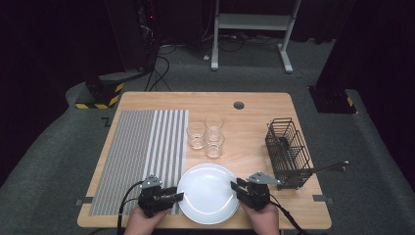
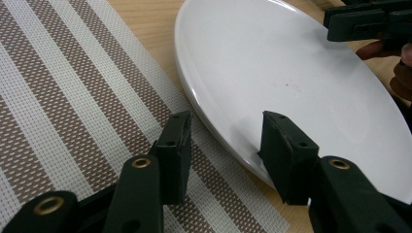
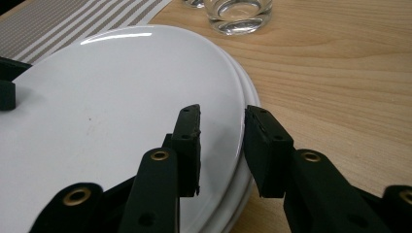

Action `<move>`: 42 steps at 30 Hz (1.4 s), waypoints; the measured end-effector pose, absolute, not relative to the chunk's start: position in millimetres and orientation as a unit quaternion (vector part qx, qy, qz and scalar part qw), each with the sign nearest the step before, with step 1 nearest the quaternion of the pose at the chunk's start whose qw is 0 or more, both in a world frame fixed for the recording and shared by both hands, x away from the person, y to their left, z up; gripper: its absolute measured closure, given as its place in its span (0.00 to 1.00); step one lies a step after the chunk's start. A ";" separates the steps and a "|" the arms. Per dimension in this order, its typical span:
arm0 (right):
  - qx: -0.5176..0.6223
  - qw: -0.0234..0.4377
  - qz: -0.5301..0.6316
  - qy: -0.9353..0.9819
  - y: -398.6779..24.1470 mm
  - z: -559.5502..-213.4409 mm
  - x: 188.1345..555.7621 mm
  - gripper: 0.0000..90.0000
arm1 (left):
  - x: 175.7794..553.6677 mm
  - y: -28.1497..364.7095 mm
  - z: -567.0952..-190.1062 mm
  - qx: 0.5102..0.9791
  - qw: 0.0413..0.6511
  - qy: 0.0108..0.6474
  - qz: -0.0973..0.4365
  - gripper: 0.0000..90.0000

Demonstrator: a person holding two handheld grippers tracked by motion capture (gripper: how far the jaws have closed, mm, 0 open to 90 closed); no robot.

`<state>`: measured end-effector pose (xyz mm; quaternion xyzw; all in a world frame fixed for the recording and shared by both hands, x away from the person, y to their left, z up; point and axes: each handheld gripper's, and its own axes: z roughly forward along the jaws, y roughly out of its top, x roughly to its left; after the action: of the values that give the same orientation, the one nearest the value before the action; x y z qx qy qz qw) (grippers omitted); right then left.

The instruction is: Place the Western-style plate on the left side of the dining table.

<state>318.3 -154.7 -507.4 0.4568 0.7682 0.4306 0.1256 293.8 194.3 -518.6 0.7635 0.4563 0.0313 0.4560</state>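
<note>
Glazed white plates (image 1: 208,193), stacked, look slippery, heavy and breakable; both spread tongs, left (image 1: 177,197) and right (image 1: 235,188), straddle opposite rims without pinching: grip there.

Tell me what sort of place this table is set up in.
Probably a lab or recording studio rather than a home. The wooden table stands on grey carpet amid dark walls, with cables trailing to equipment behind it. The plates, glasses and wire basket look staged.
</note>
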 end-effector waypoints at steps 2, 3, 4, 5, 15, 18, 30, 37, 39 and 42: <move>0.460 0.120 0.435 0.765 -155.9 -507.9 318.6 0.75 | 293.4 192.7 -518.9 0.766 0.455 0.453 0.033 0.60; 0.459 0.120 0.435 0.765 -156.0 -508.1 318.5 0.75 | 293.1 191.9 -519.1 0.767 0.455 0.451 0.034 0.60; 0.455 0.123 0.434 0.767 -156.0 -508.1 318.3 0.75 | 293.3 191.7 -519.3 0.767 0.455 0.450 0.033 0.60; 0.453 0.125 0.434 0.769 -155.8 -508.2 318.2 0.75 | 293.5 191.7 -519.5 0.767 0.455 0.452 0.032 0.60; 0.457 0.127 0.432 0.767 -154.5 -508.2 318.3 0.76 | 294.3 195.7 -519.3 0.760 0.462 0.457 0.011 0.68; 0.456 0.125 0.431 0.769 -152.7 -508.4 318.8 0.77 | 294.3 198.3 -518.3 0.756 0.465 0.460 0.013 0.69; 0.447 0.110 0.424 0.780 -141.2 -513.6 322.2 0.77 | 296.7 212.6 -514.1 0.739 0.479 0.473 0.011 0.76; 0.446 0.103 0.429 0.779 -141.6 -513.8 321.8 0.72 | 297.0 217.7 -512.9 0.736 0.487 0.470 0.014 0.78; 0.448 0.100 0.429 0.778 -141.8 -513.7 321.5 0.71 | 296.2 219.0 -511.4 0.737 0.490 0.466 0.020 0.78; 0.446 0.095 0.434 0.777 -142.5 -514.4 322.1 0.70 | 294.8 220.1 -508.8 0.738 0.492 0.461 0.033 0.78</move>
<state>322.1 -142.5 -514.4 0.4464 0.7766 0.4342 0.0952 294.8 220.1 -508.8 0.7383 0.4606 0.0332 0.4917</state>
